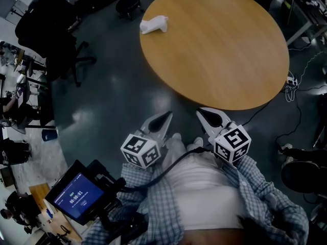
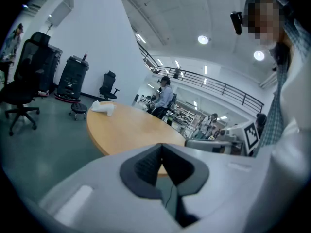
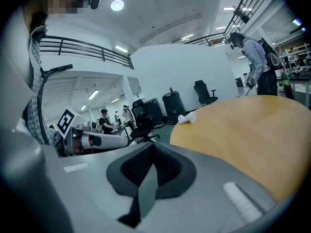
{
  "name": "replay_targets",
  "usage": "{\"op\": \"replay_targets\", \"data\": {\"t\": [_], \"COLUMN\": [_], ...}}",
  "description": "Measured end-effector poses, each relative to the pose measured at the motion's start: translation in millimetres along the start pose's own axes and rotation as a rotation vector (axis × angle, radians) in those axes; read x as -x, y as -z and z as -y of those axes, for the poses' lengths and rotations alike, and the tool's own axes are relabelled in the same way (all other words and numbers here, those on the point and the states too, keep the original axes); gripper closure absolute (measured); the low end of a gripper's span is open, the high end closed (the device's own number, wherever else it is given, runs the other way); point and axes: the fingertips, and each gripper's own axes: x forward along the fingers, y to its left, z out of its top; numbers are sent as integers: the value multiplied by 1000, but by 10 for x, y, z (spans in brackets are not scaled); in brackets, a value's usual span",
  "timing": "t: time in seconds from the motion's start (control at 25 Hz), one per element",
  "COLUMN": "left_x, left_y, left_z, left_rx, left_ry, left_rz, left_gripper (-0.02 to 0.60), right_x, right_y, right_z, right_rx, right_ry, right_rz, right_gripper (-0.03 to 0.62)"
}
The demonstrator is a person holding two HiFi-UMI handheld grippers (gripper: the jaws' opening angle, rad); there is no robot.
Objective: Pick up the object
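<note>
A white crumpled object (image 1: 154, 24) lies on the far left edge of the round wooden table (image 1: 219, 45). It shows small in the left gripper view (image 2: 103, 108) and in the right gripper view (image 3: 187, 117). Both grippers are held close to the person's body, short of the table's near edge and far from the object. My left gripper (image 1: 167, 115) is shut with nothing in it; its dark pads meet at the tip (image 2: 162, 147). My right gripper (image 1: 200, 111) is likewise shut and empty (image 3: 153, 147).
Black office chairs (image 1: 51, 29) and a low stool (image 1: 129, 5) stand on the grey floor left of the table. Cables and a power strip (image 1: 292, 83) lie at the right. A lit screen (image 1: 76, 195) hangs at lower left. A person (image 3: 257, 64) stands beyond the table.
</note>
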Motion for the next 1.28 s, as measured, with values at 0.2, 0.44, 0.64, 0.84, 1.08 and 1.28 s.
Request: {"op": "replay_targets", "data": {"t": [0.2,0.44,0.64,0.84,1.08,1.28], "left_x": [1,-23,-24,-33,-9,-29], "left_y": [58,69,154,309,252,261], "left_z": [112,174,375,657,569,530], "left_rx": [-2,-11,-19,-3,47,73], "left_ry": [-2,-9,-19,-42,-59,-74], "left_rz": [2,11,28,72,120,134], "left_gripper": [580,578,578,579,578,578], "right_x": [118,205,407,735,684,605], "right_y": [23,50,130,238,197,98], "right_z": [24,51,110,149,179,202], "right_rx": [-14,-9,-15,9,5,-5], "right_ry": [5,4,-1,-18,-24,-27], "right_rz": [9,13,19,26,15,32], "right_gripper": [589,589,589,589,589,589]}}
